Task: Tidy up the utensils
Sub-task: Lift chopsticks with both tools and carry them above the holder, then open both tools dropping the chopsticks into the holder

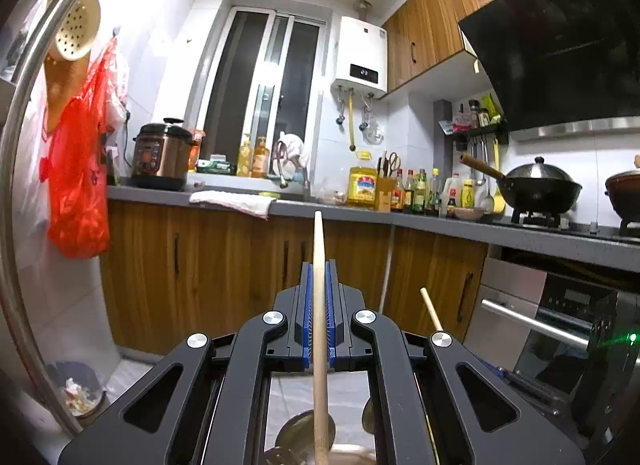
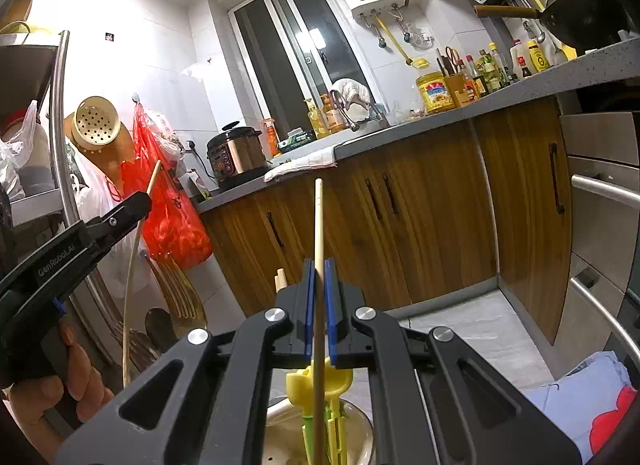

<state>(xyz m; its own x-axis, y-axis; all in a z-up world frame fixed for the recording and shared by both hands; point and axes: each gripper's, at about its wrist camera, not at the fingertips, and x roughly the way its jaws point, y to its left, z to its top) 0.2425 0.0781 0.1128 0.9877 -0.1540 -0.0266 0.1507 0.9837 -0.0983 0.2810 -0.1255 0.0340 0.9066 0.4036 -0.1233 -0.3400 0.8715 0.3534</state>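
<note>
My left gripper (image 1: 319,265) is shut on a light wooden chopstick (image 1: 319,249) that sticks up between its blue pads (image 1: 307,305). A second chopstick tip (image 1: 430,307) pokes up to its right. Metal spoon bowls (image 1: 298,429) show below the jaws. My right gripper (image 2: 319,263) is shut on another thin chopstick (image 2: 318,221), above a round metal holder (image 2: 360,421) with yellow and green plastic utensils (image 2: 336,381). The left gripper (image 2: 136,201) also shows at the left of the right wrist view, holding its chopstick (image 2: 153,178) above spoons and forks (image 2: 168,317).
A grey countertop (image 1: 360,213) on wooden cabinets (image 1: 224,273) runs across the back, with a pressure cooker (image 1: 162,155), oil bottles (image 1: 362,187) and a wok (image 1: 536,187). A red bag (image 1: 80,169) hangs left. A trash bin (image 1: 80,389) stands on the floor. An oven handle (image 1: 532,323) is right.
</note>
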